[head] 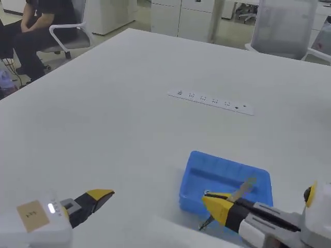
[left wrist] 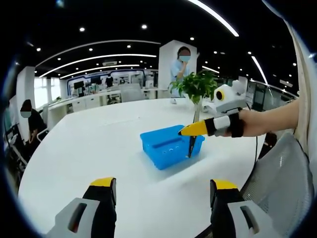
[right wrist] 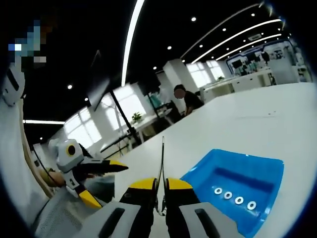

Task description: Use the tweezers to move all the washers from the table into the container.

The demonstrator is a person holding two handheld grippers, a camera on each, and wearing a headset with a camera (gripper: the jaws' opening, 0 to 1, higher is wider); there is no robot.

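Observation:
A blue container (head: 227, 173) sits on the white table near its front edge. Several small washers (right wrist: 233, 196) lie in a row on the floor of the blue container (right wrist: 247, 171). My right gripper (right wrist: 161, 184) is shut on thin metal tweezers (right wrist: 162, 153), which point up and forward. In the head view my right gripper (head: 209, 197) holds the tweezers (head: 243, 191) over the container's near side. My left gripper (left wrist: 164, 184) stands open with nothing between its jaws. It faces the container (left wrist: 171, 144) from the left, low over the table (head: 103, 196).
A white power strip (head: 212, 101) lies farther back on the table (head: 129, 113). A person sits on a chair (head: 67, 36) at the far left corner. Another office chair (head: 284, 26) stands behind the table at the back right.

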